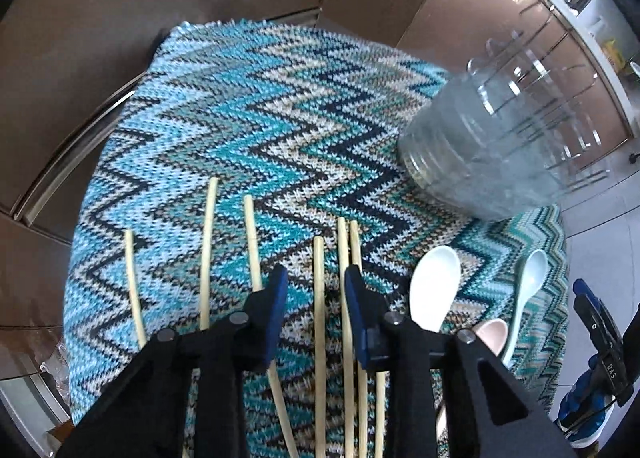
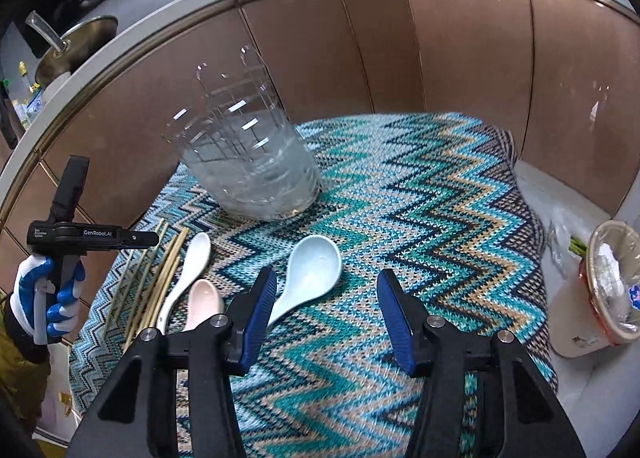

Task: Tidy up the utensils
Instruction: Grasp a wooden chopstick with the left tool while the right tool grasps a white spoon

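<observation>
Utensils lie loose on the zigzag knit cloth: bamboo chopsticks spread roughly parallel on one side, three ceramic soup spoons beside them — white spoon, pale blue spoon, pink spoon. A clear plastic container, a cut-off bottle with open top, stands upright at the cloth's far edge, well apart from the spoons; judged to be the holder the utensils go into. It looks empty.

Left gripper: jaws partly open, narrow gap, nothing clamped. It points steeply down over the chopsticks, with one stick lying in the gap beneath the tips; the narrow setting suits a thin stick. Contact not visible.

Right gripper: jaws about half open, holding nothing. The pale blue spoon's handle runs under the left fingertip; the wider gap fits a spoon handle.

A gloved hand carries the left tool.

Judgement: sorting not yet begun; each gripper is lined up on its own utensil type.
</observation>
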Demonstrator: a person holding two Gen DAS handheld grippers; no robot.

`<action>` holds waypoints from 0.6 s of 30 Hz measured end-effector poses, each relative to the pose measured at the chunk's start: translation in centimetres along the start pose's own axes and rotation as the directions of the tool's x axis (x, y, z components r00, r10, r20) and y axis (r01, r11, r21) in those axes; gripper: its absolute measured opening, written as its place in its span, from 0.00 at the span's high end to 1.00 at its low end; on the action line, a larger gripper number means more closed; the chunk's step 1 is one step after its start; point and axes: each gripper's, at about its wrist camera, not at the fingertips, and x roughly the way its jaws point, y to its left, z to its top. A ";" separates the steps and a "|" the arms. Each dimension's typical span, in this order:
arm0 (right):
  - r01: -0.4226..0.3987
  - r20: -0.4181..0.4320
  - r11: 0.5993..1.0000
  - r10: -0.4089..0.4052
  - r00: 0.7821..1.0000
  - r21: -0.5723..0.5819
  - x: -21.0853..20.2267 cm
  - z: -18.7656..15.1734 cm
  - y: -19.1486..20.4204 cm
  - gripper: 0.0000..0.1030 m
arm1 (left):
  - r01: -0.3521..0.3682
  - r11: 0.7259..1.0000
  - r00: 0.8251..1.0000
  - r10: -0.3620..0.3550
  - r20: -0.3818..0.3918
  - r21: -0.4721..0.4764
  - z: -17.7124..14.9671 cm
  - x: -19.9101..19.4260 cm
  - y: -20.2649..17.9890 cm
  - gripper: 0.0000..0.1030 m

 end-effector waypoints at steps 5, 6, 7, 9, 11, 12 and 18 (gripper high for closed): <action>-0.023 -0.027 1.000 0.023 0.999 0.009 1.2 0.2 -1.0 0.51 | -0.024 1.000 0.999 0.024 -0.030 0.003 0.5 1.3 -0.3 0.83; -0.030 -0.033 0.999 0.030 0.999 0.013 1.5 0.2 -1.2 0.52 | -0.030 1.000 0.999 0.030 -0.037 0.003 0.5 1.6 -0.3 0.85; -0.038 -0.041 0.999 0.039 0.998 0.018 1.9 0.4 -1.5 0.54 | -0.034 0.999 0.998 0.034 -0.043 0.003 0.6 1.9 -0.3 0.86; -0.056 -0.059 0.998 0.058 0.997 0.034 2.7 0.6 -2.2 0.58 | -0.039 0.999 0.998 0.039 -0.046 0.006 0.6 2.1 -0.3 0.87; -0.083 -0.070 0.995 0.086 0.994 0.055 3.4 0.9 -2.8 0.62 | -0.044 0.999 0.998 0.044 -0.045 0.009 0.6 2.2 -0.2 0.88; -0.099 -0.077 0.993 0.104 0.992 0.066 3.8 1.0 -3.0 0.65 | -0.047 0.999 0.998 0.048 -0.046 0.011 0.6 2.2 -0.2 0.88; -0.180 -0.128 0.980 0.189 0.974 0.080 6.2 1.8 -3.3 0.69 | -0.070 0.997 0.997 0.071 -0.043 0.025 0.6 2.5 -0.5 0.92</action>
